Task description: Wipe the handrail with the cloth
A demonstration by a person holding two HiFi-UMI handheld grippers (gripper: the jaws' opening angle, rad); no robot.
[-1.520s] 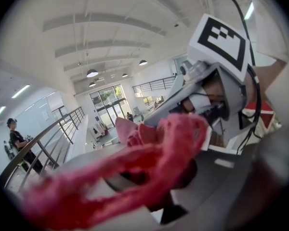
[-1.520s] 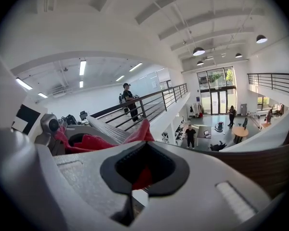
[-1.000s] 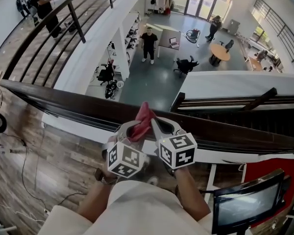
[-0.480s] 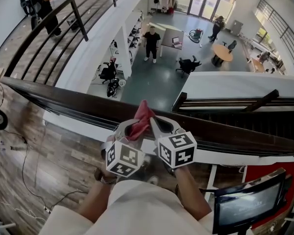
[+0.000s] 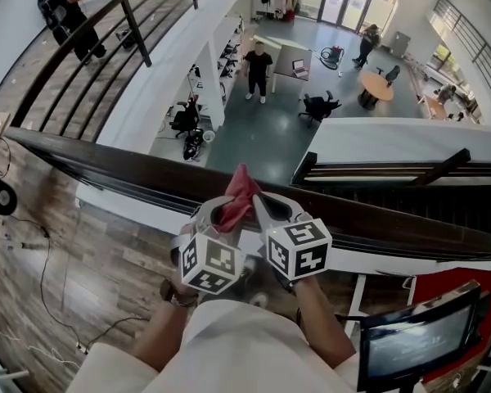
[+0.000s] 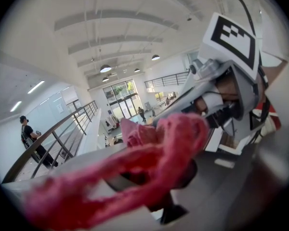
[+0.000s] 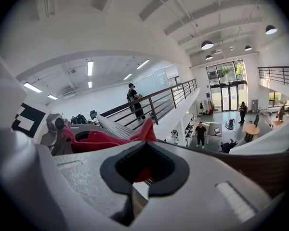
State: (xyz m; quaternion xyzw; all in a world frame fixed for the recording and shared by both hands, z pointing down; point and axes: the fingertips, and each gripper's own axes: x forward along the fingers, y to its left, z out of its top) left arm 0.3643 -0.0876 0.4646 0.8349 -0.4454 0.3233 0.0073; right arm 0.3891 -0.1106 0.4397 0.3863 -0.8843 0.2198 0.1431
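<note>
Head view is showing the left gripper (image 5: pixel 216 212) and right gripper (image 5: pixel 265 208) both clamping shut on the cloth (image 5: pixel 238 190), right at the handrail (image 5: pixel 106 164) running crosswise, mid-left to lower right.

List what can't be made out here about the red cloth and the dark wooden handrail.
1. Whether the red cloth touches the dark wooden handrail: head view, the left gripper and right gripper cover the contact spot.
2. The cloth's texture: left gripper view, blurred, too close to the lens.
3. The handrail's ends: head view, cut off at both side edges.
</note>
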